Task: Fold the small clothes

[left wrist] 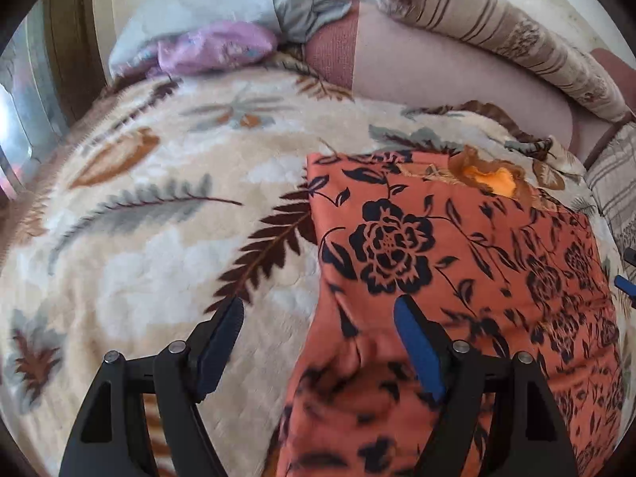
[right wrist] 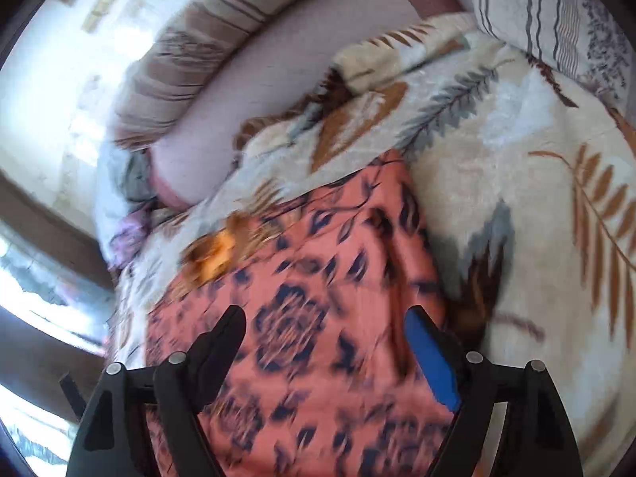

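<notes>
Orange-red cloth with a dark navy flower print [left wrist: 457, 262] is lying flat on the cream fleece blanket with brown and grey leaves [left wrist: 159, 238], folded into a rough rectangle with a little yellow-orange patch [left wrist: 491, 179] at its far edge. My left gripper [left wrist: 318, 310] hangs over the cloth's left edge, jaws spread wide, one finger above the blanket and the other above the print, nothing pinched. My right gripper [right wrist: 326, 318] sits over the cloth's right half, jaws also wide apart and empty. That view's pretty blurry. Striped pillows [left wrist: 497, 28] lie further back.
</notes>
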`<state>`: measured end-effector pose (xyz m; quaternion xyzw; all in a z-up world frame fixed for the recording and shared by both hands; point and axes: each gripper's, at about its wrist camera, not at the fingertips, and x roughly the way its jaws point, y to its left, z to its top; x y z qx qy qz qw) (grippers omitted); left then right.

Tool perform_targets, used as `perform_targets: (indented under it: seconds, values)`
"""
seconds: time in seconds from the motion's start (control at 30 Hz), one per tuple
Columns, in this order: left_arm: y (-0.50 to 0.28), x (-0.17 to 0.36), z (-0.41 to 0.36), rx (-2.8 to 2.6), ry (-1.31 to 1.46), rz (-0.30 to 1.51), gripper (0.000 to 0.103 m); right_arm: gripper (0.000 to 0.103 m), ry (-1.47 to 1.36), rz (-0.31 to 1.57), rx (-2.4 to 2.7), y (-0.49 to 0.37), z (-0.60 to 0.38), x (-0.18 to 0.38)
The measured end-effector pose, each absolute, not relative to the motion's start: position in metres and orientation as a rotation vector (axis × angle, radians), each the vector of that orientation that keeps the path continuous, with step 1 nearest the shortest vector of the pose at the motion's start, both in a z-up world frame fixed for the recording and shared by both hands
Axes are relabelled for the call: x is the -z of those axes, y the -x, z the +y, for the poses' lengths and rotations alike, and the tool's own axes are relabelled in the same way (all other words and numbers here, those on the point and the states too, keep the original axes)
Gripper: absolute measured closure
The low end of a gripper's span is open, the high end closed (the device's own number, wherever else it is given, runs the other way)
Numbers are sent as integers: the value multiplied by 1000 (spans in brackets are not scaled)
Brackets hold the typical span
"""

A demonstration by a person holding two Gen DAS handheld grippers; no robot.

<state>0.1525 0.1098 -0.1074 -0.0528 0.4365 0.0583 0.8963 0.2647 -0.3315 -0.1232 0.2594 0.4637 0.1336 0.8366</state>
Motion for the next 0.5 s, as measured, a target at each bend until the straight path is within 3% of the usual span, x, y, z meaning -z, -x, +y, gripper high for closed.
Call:
perform_targets:
  seconds: [0.13, 0.37, 0.5]
  values:
    - [-105, 85, 104, -115, 61, 880, 24, 18, -390, 1011, -304, -186, -323, 101]
    - [-33, 51, 86, -95, 47, 819, 24, 18, -356, 1081, -242, -62, -381, 90]
    - [3, 13, 70, -61, 45, 752, 24, 18, -364, 953, -189, -16, -413, 58]
